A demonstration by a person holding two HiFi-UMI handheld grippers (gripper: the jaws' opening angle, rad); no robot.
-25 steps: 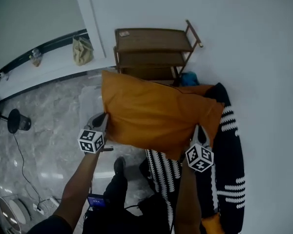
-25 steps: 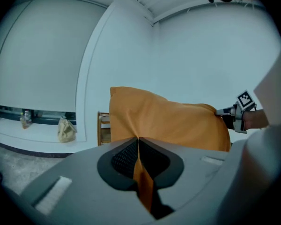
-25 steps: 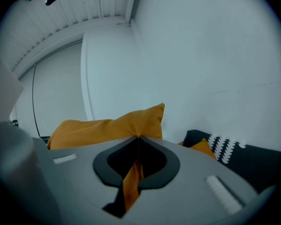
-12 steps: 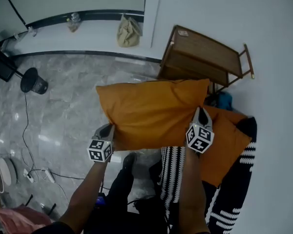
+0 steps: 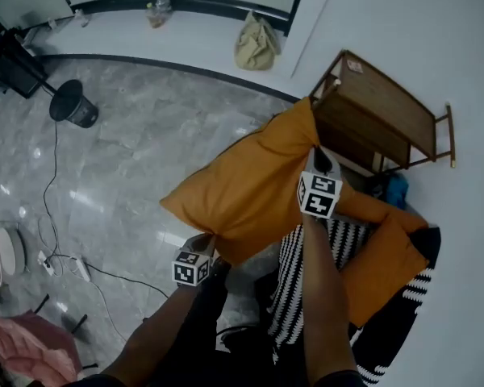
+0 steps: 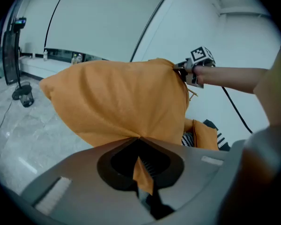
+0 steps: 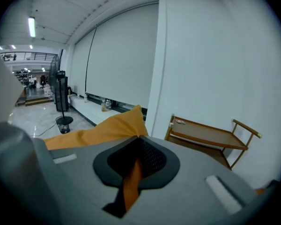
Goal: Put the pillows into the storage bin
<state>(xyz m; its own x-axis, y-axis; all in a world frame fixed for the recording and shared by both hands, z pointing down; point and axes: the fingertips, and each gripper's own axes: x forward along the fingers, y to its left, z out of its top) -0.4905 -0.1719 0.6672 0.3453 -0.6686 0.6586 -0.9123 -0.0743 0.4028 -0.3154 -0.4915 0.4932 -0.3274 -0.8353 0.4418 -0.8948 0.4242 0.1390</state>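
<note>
**Above the marble floor (image 5: 129,160), an orange pillow (image 5: 250,188) hangs between two grippers**

In the head view, the orange pillow is off the floor and stretched on a slant, from near left to far right. The left gripper (image 5: 206,242) is clenched on the near lower edge of the pillow. The right gripper (image 5: 318,156) is clamped on the far upper corner, just beside a wooden rack (image 5: 387,111) that stands against the white wall. To the right, under the right forearm, a second orange pillow (image 5: 383,264) lies on a black-and-white striped cushion (image 5: 302,272). Far away, a tan bag (image 5: 256,45) leans on the low ledge, and the black base of a fan (image 5: 74,107) stands on the floor at the far left.

In the left gripper view, the jaws are closed and a fold of orange cloth is pinched between them. The pillow fills the middle of the picture. The right gripper (image 6: 183,72) grips the pillow's far corner at the right, and below it a part of the second orange pillow (image 6: 203,135) shows.

In the right gripper view, the jaws are pressed together on a strip of the same orange cloth. The pillow falls away to the left, and the wooden rack (image 7: 210,135) stands to the right by the wall.
</note>
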